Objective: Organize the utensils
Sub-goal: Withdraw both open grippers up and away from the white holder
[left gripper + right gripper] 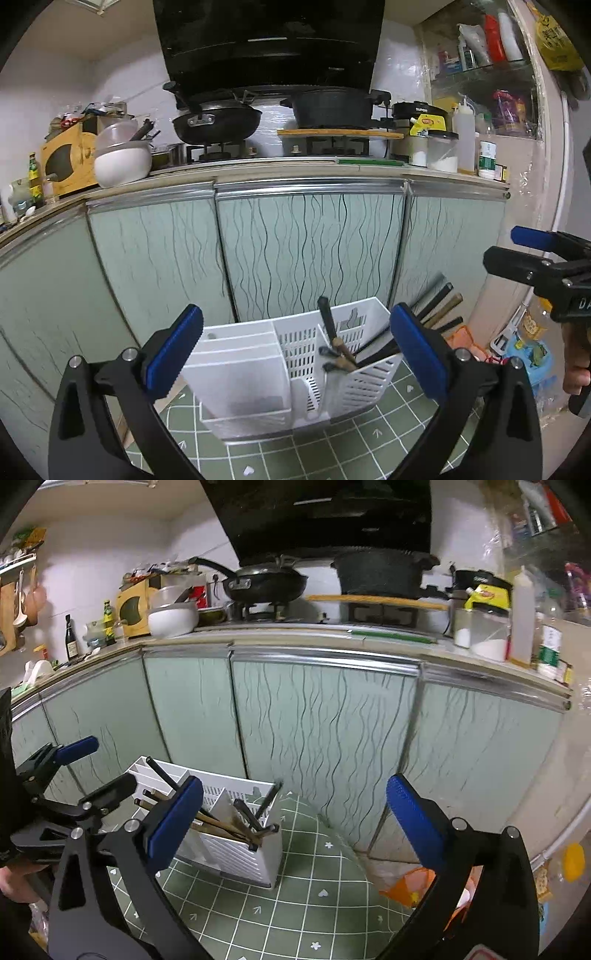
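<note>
Left wrist view: left tongs (295, 354) spread wide around a white caddy (258, 376) holding chopsticks (343, 354); right tongs (295, 823), likewise spread, hover beside it, empty.

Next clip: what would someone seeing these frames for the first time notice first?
A white slotted utensil caddy stands on the green tiled mat in front of pale green cabinet doors. Dark-handled utensils and chopsticks lean crookedly in its right-hand compartment. Both blue-padded tongs, left tongs and right tongs, are wide open and hold nothing.
</note>
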Available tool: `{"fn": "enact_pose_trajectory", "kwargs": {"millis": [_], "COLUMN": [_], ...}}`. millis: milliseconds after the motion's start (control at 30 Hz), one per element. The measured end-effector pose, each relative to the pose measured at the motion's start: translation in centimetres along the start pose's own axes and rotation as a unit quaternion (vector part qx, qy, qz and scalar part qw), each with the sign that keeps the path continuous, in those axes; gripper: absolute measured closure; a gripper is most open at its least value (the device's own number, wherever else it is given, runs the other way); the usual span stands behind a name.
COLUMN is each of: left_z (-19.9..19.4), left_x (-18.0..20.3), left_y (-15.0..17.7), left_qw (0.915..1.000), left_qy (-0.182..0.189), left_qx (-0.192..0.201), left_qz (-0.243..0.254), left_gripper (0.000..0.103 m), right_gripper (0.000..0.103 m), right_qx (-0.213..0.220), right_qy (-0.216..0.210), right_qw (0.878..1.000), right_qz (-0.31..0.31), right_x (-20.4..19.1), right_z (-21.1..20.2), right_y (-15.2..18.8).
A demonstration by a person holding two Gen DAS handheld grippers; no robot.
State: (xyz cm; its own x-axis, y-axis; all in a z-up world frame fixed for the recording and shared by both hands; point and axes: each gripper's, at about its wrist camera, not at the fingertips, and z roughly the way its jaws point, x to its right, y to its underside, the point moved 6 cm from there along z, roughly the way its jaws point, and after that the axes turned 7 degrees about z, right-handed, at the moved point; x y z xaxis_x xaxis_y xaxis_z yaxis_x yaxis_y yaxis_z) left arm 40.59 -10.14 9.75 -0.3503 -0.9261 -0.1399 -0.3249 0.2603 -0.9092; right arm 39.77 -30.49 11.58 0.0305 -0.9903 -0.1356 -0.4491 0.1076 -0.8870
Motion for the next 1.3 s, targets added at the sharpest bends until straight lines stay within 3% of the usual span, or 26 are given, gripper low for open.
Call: {"fn": "enact_pose_trajectory", "kwargs": {"millis": [333,833,1300], "left_z": [-6.4,-13.1,-14.9], "left_x": [0.4,3.4,4.3], "left_y": [2.0,13.0,19.4], "left_qw": [0.9999,0.9991,0.9966], "left_qy": [-0.016,0.002,-0.07], "left_qx": [0.0,-0.03,-0.043], "left_qz": [0.0,-0.031,-0.003], "left_gripper": [0.005,0.005,0.005], "right_gripper": [0.007,0.007,0.007], "right_qx": [0.018,-0.018,-0.025], "right_qy": [0.024,0.03,0.041], "right_qw": [0.999,0.999,0.998], "right_qz": [-0.035,-0.023,-0.049], "right_x": [-1.5,-1.8,-3.8], "right_z": [-4.8,-9.1,-11.1], "right_y": [3.0,12.7,20.3]}}
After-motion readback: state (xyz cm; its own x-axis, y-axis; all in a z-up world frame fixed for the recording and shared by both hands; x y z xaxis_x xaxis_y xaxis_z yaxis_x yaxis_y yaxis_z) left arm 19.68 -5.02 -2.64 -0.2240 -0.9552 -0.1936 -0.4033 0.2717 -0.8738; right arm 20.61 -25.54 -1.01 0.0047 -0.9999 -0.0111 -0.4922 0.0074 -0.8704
